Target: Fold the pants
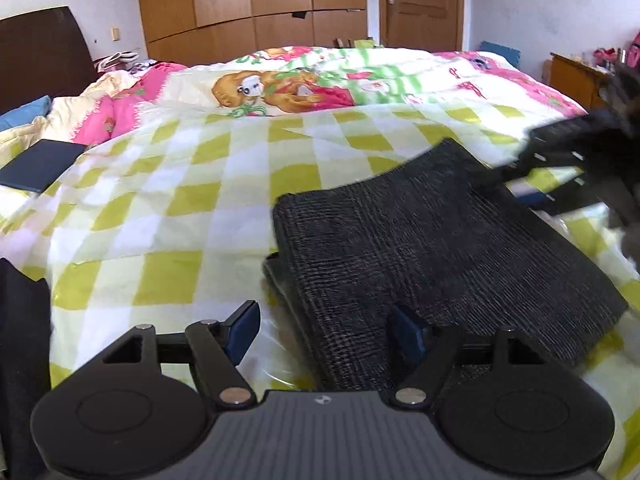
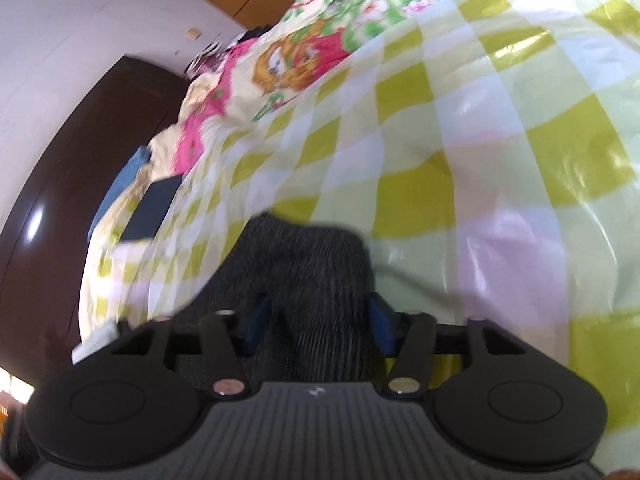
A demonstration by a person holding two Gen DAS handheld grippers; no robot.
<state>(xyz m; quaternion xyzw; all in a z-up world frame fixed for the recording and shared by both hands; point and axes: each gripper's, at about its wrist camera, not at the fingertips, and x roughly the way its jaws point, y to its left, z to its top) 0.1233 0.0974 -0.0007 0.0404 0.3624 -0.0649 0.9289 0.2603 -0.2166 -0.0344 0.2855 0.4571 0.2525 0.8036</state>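
While the folded pants [image 1: 432, 248] lie on the checked sheet [image 1: 160, 208], the left gripper [image 1: 326, 334] stands released at their 6 o'clock edge, cloth beside its right pad. At 3 o'clock, the right gripper [image 2: 316, 326] is spread too, pants [image 2: 304, 276] between its pads, unpinched.

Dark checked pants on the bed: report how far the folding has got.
Done: the dark checked pants lie as a compact layered rectangle on the yellow-checked sheet. In hand: nothing looks gripped; the left gripper and right gripper stand open around the cloth. Left: perhaps withdrawing and a final tidy.
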